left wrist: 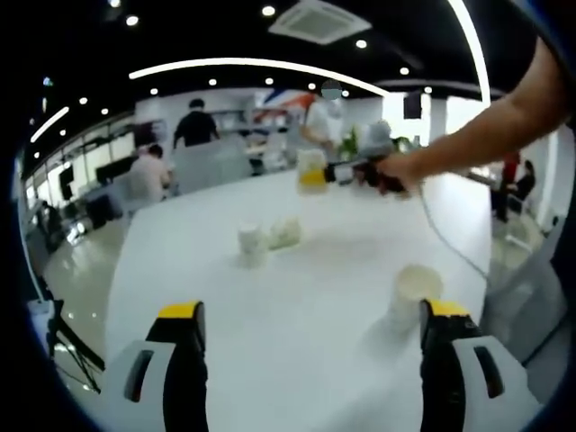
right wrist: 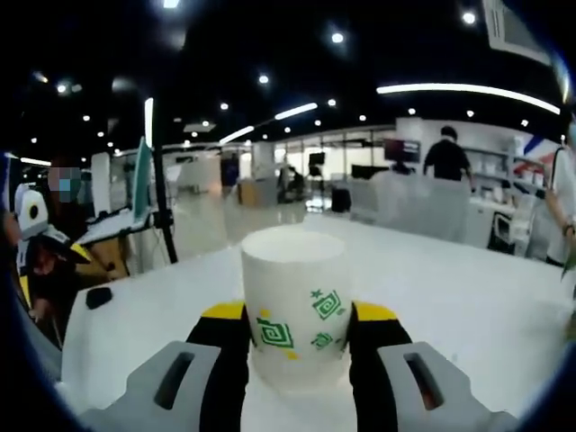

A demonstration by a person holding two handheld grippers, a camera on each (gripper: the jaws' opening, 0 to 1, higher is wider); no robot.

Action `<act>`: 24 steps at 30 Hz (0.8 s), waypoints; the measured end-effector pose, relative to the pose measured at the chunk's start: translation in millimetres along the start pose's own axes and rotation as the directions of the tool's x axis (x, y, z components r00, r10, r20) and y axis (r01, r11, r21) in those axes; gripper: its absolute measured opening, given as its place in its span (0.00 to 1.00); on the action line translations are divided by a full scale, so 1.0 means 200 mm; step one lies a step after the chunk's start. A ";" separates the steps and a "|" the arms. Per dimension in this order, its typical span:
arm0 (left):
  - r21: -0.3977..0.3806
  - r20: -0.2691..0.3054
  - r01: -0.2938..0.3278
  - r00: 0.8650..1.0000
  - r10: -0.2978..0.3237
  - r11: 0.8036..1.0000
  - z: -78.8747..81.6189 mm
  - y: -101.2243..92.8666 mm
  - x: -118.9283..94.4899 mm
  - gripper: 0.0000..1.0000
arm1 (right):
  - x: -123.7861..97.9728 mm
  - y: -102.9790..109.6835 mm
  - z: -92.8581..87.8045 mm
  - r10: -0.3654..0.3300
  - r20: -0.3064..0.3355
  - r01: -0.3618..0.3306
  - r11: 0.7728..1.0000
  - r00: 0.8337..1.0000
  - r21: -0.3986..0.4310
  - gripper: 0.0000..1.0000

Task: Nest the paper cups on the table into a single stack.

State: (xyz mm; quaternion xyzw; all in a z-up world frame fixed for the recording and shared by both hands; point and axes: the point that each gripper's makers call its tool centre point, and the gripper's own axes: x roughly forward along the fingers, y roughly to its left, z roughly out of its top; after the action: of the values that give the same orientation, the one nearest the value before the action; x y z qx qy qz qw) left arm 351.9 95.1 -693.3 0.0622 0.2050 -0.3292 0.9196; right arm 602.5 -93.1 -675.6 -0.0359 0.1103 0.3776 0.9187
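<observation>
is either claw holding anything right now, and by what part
The right claw grips an upside-down paper cup by its side wall. The left claw is open, holding nothing.

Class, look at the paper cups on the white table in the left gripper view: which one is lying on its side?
The tipped cup lies on its side mid-table, right of the upright cup. The near cup stands mouth up by the left gripper's right jaw.

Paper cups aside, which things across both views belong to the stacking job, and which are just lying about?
Job:
cup in right tool
right tool
upright cup mid-table
tipped cup beside it
cup near left tool's right jaw
left tool, open
white table

Lying about:
small dark object at table edge
cable on table
</observation>
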 end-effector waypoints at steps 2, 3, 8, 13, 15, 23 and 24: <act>0.000 0.004 -0.003 1.000 0.003 1.000 0.01 0.00 0.00 0.98 | 0.00 0.00 0.03 0.003 0.004 -0.003 1.000 1.000 -0.005 0.40; -0.002 0.005 -0.006 1.000 0.006 1.000 0.01 0.01 0.00 0.98 | 0.00 0.00 0.06 0.004 0.008 -0.004 1.000 1.000 -0.005 0.40; -0.007 0.012 -0.011 1.000 0.011 1.000 0.02 0.01 -0.01 0.99 | -0.01 0.00 0.13 0.009 0.013 -0.009 1.000 1.000 -0.006 0.40; -0.012 0.021 -0.011 1.000 0.011 1.000 0.03 0.00 -0.02 0.99 | -0.03 0.01 0.17 0.010 0.023 -0.010 1.000 1.000 -0.005 0.40; -0.015 0.022 -0.009 1.000 0.010 1.000 0.03 0.00 -0.02 0.99 | -0.03 0.02 0.18 0.011 0.025 -0.011 1.000 1.000 -0.009 0.40; -0.035 0.038 -0.012 0.999 0.014 0.999 0.05 -0.01 -0.04 0.98 | -0.07 0.07 0.17 0.013 0.015 -0.013 1.000 1.000 -0.011 0.40; -0.031 0.041 -0.011 0.999 0.012 0.999 0.06 -0.01 -0.04 0.98 | -0.08 0.07 0.17 0.013 0.016 -0.012 1.000 1.000 -0.009 0.40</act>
State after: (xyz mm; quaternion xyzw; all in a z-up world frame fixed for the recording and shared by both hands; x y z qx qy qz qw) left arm 348.5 94.5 -679.3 0.0425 0.1908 -0.3217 0.9264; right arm 586.9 -88.7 -638.1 -0.0363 0.1017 0.3841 0.9170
